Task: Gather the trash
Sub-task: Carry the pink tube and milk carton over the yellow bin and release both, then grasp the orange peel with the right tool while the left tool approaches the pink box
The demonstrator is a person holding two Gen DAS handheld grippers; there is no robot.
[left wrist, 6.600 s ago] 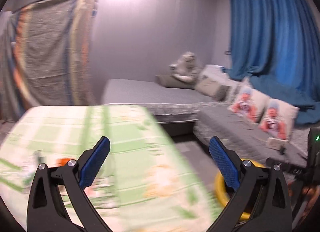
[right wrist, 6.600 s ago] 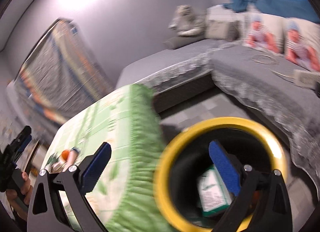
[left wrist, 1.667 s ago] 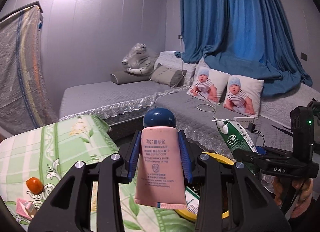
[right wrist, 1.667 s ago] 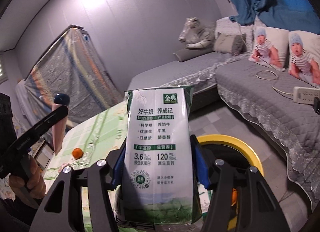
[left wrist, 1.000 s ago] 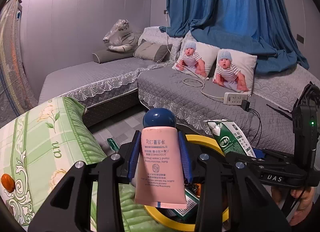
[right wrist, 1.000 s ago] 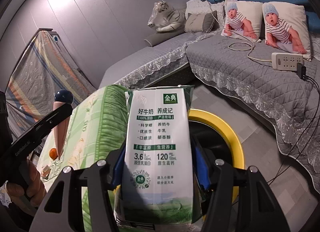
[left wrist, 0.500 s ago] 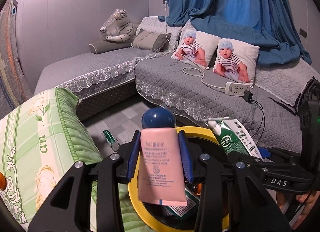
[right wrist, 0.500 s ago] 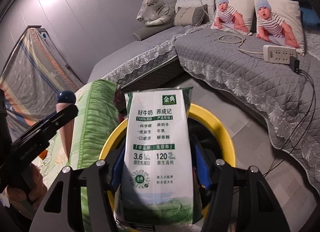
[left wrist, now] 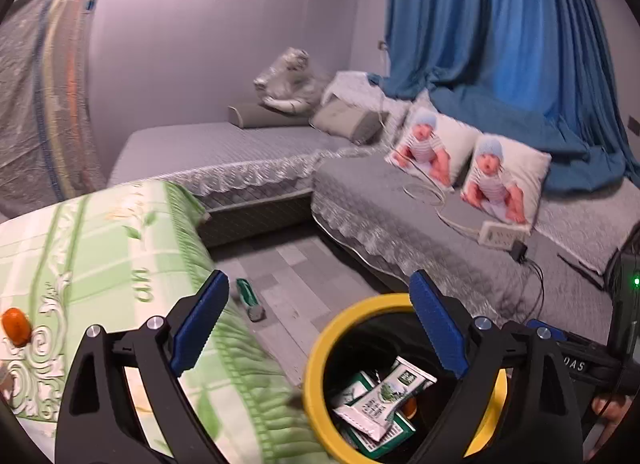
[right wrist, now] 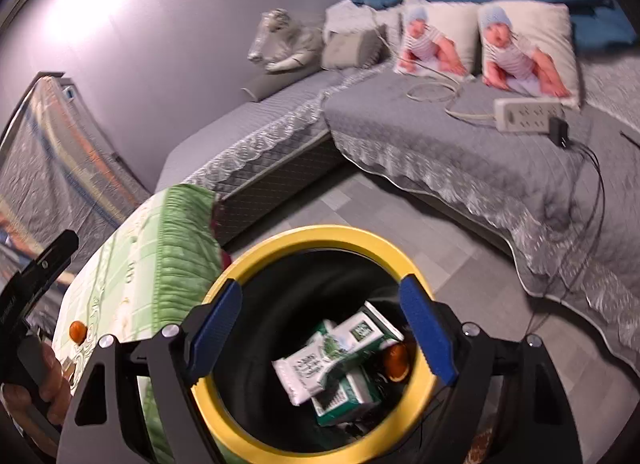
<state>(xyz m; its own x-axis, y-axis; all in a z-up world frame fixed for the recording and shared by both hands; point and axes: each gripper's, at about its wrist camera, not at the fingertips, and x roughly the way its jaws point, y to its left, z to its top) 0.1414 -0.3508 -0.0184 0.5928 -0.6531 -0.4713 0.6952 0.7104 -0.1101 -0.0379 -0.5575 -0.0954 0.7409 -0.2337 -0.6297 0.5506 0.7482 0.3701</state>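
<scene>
Trash that we were carrying half a second ago is no longer between our fingers: the pink hand-cream tube is gone from the left gripper (left wrist: pixel 318 326) and the milk carton (right wrist: pixel 352 336) from the right gripper (right wrist: pixel 320 330). We are judging both drops done. The carton is lying among other green-and-white cartons at the bottom of the yellow-rimmed bin (right wrist: pixel 304 236); we cannot pick out the tube in there.

Starting at the left, an orange item (left wrist: pixel 16 326) is sitting near the left edge of the green patterned table cover (left wrist: pixel 100 248), likely still to be collected. A green object (left wrist: pixel 248 298) is lying on the floor just beyond the table's corner.

Our left gripper is hanging with jaws spread wide over the table's edge and the bin's near rim. Our right gripper, equally spread and empty, is pointing steeply down, straight over the bin's mouth.
</scene>
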